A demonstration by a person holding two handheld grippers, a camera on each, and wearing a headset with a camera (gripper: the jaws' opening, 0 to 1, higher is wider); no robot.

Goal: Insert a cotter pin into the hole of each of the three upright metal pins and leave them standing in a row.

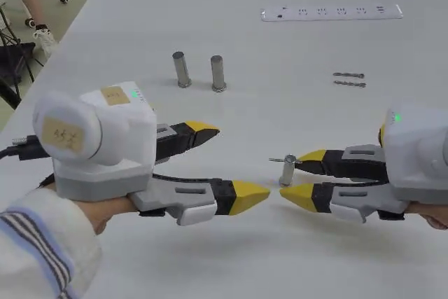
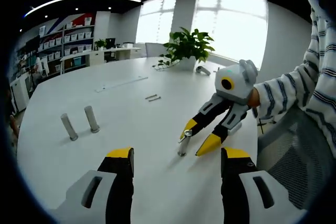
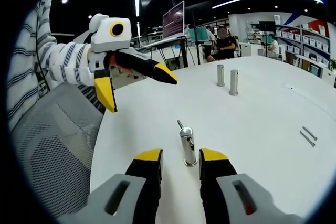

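Right hand-held gripper (image 1: pixel 292 176), jaws apart, tips just beside near pin (image 1: pixel 287 171); cotter pin (image 1: pixel 281 160) sat through it. Left hand-held gripper (image 1: pixel 243 161) apart, empty. Best next: grip spare cotter pins (image 1: pixel 348 79) singly, level with hole.

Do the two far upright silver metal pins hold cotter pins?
No, both pins stand bare, while two thin cotter pins lie loose on the white table.
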